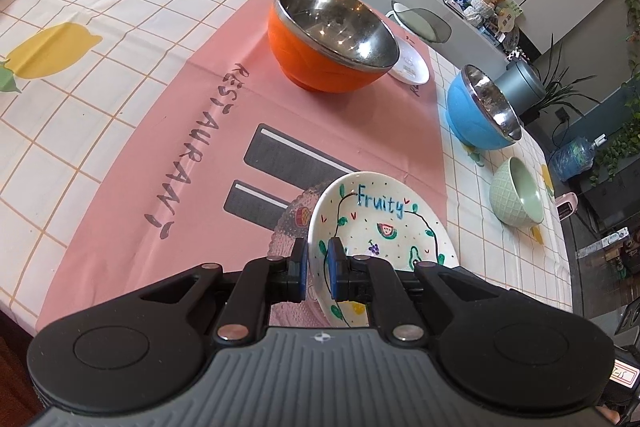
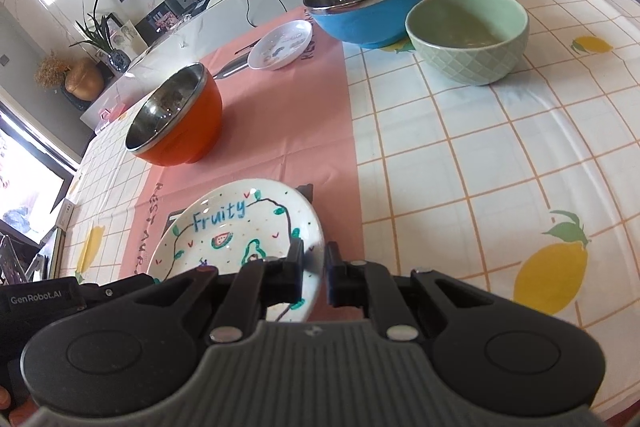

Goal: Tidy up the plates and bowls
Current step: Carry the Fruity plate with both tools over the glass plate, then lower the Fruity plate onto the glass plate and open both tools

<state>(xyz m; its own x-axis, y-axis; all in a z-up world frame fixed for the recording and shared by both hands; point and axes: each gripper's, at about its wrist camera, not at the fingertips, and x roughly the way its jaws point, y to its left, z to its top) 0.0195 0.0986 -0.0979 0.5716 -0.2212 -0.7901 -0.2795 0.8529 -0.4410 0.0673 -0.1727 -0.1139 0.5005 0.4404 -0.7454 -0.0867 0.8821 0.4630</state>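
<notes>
A white plate lettered "Fruity" [image 1: 384, 227] [image 2: 232, 231] hangs tilted just over a clear patterned glass plate [image 1: 290, 227] on the pink mat. My left gripper [image 1: 317, 267] is shut on the plate's near left rim. On the opposite rim my right gripper [image 2: 315, 267] is shut as well. The left gripper's black body [image 2: 40, 297] shows at the lower left of the right wrist view. Whether the painted plate touches the glass plate I cannot tell.
An orange steel-lined bowl [image 1: 320, 67] [image 2: 180, 131] stands further back on the pink mat [image 1: 180, 147]. A small white plate [image 1: 412, 65] [image 2: 280, 45], a blue bowl [image 1: 476, 119] [image 2: 368, 15] and a green ceramic bowl [image 1: 516, 199] [image 2: 468, 55] sit to the right, on the lemon tablecloth.
</notes>
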